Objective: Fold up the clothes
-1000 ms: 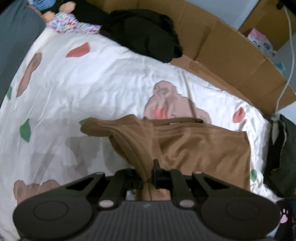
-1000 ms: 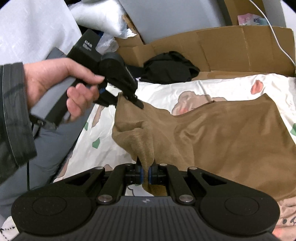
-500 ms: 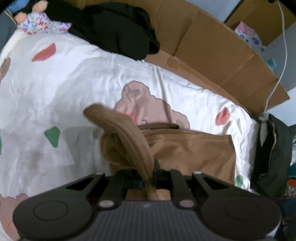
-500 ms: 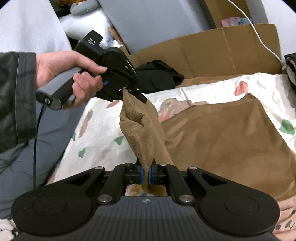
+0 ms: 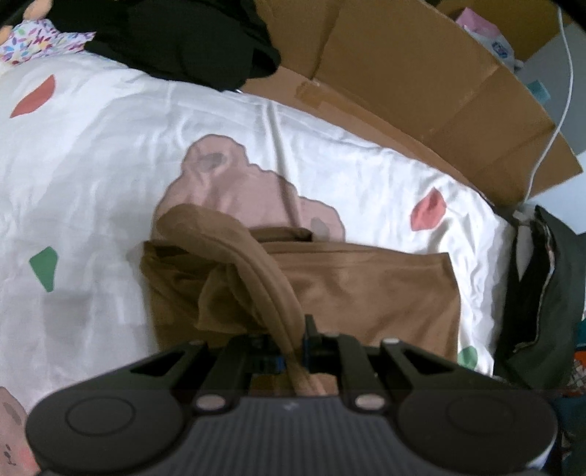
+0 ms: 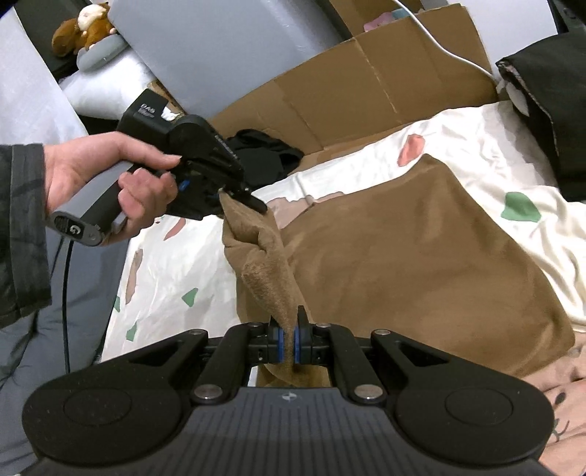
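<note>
A brown garment (image 6: 421, 256) lies on the white patterned bedsheet (image 6: 476, 146), its left edge lifted and doubled over the rest. My right gripper (image 6: 288, 342) is shut on a hanging fold of that brown garment. Up to the left in the right wrist view, a hand holds my left gripper (image 6: 243, 197), shut on another part of the same lifted edge. In the left wrist view the left gripper (image 5: 293, 351) pinches a rolled band of the brown garment (image 5: 366, 293), which lies flat beyond it on the bedsheet (image 5: 110, 164).
Flattened cardboard (image 5: 421, 73) borders the far side of the bed. A black clothes pile (image 5: 175, 33) lies at the far left, and dark clothing (image 5: 542, 293) sits at the right edge. A white cable (image 6: 450, 51) runs over the cardboard. A plush toy (image 6: 84, 25) sits behind.
Both grippers have carried the lifted brown edge to the right, over the flat part of the garment. The fold has grown tighter and more bedsheet shows on the left.
</note>
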The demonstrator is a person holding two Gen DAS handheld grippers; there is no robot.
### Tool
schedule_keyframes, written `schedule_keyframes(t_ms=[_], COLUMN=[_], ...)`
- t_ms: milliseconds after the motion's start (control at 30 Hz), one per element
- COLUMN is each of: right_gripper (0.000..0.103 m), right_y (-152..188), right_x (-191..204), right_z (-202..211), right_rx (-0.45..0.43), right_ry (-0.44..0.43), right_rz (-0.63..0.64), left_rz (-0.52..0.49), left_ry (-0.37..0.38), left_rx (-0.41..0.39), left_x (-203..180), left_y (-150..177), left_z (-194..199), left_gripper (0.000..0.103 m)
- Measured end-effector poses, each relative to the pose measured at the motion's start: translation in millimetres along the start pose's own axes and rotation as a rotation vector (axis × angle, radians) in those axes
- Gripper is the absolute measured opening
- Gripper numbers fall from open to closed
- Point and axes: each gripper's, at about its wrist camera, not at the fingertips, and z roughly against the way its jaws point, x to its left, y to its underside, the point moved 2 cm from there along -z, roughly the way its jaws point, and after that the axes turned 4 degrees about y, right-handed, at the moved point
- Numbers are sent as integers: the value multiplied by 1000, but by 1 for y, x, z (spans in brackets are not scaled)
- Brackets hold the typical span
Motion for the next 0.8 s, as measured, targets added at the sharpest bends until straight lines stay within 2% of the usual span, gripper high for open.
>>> schedule_keyframes(t_ms=[100,367,800], right_gripper=[5,5,3], right_y=[-3,-7,5], right_x=[-13,-45,-91], right_z=[3,11,7], right_rx=[-4,-27,-46], right_ry=[-33,-4,29], right_rz=[-81,-164,-347], left_rz=[-14,-48,-185], left_ry=[10,18,23], left_rx=[-3,-16,-41], left_x=[-13,-42,-99], left_y=[0,-2,6], left_z=[-8,-26,-60], left_gripper=[10,10,9])
